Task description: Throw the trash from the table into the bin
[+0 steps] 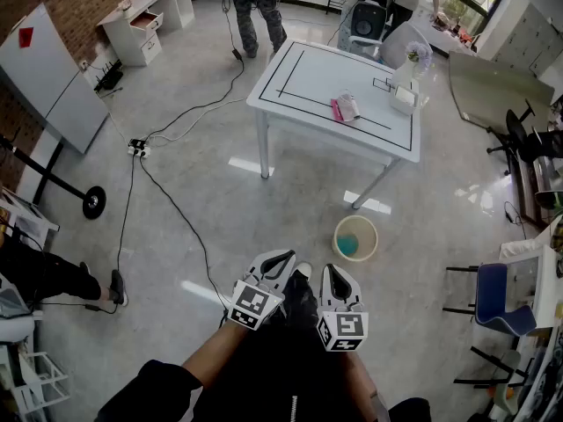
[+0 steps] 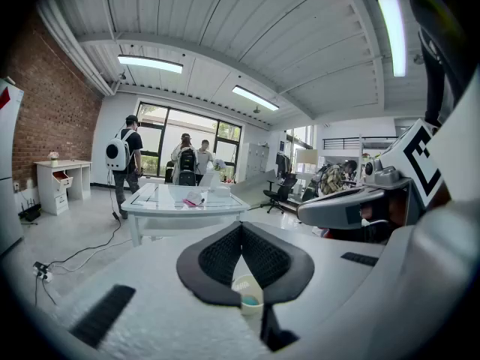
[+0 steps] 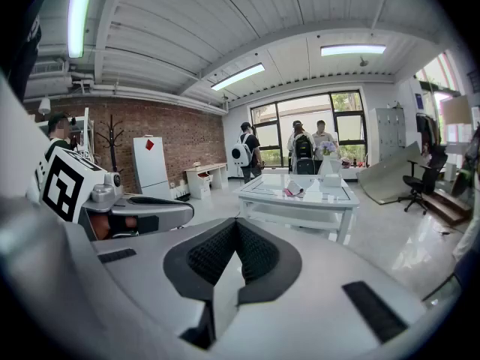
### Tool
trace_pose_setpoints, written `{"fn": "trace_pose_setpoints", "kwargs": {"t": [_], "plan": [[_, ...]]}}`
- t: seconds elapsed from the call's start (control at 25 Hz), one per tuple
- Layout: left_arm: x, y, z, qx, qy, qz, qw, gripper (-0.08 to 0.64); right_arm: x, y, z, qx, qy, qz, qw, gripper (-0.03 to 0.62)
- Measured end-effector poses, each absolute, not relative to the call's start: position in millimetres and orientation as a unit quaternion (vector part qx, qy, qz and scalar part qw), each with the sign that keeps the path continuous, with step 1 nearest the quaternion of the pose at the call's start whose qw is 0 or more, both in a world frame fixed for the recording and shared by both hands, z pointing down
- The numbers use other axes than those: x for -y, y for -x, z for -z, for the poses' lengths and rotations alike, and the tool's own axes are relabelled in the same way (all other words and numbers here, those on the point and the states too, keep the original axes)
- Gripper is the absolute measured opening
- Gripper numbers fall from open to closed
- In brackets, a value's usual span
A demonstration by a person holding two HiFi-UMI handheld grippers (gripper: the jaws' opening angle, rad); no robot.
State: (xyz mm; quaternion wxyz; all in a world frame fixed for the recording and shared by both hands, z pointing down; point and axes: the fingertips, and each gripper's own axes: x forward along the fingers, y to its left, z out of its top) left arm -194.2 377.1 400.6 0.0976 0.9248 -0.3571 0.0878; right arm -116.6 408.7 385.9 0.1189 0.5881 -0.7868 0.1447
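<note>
Head view, bottom centre: left gripper (image 1: 280,259) & right gripper (image 1: 335,272) sit side by side, low in front of the person. Both have jaws closed tip to tip w/ nothing btwn them; each gripper's own view shows the pads meeting at a point. Just beyond them, lower centre-right of frame, the bin (image 1: 355,237) stands on the floor, open-topped, w/ something teal at its bottom. Further up, upper centre, is the white table (image 1: 299,73) w/ black tape lines. The trash (image 1: 345,108) lies on its right half: a small pink-and-white crumpled bit, well apart from both grippers & from the bin. Near it, by the table's right edge, are a white box (image 1: 403,100) & what looks like a vase; prob. not trash, can't tell. The crumpled piece looks light, soft & crushable, not fragile. It'd likely skid on the smooth top if nudged, so best to come down over it & pinch across the bulkiest fold, not a thin edge. Far back, top of frame, people stand beyond the table.
</note>
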Motion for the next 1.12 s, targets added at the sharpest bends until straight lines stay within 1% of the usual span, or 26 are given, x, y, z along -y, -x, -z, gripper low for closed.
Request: {"fn": "trace_pose_setpoints", "kwargs": {"t": [0.52,1.12], "plan": [[-380,184,-407,0.347,-0.928,-0.088,0.106,0.008,-412,113,-394,0.783,-0.59,-0.161,0.114,0.009],[-328,149,-422,0.338,-0.926,-0.108,0.13,0.008,-361,83,-410,0.778,-0.58,-0.207,0.121,0.009]]}}
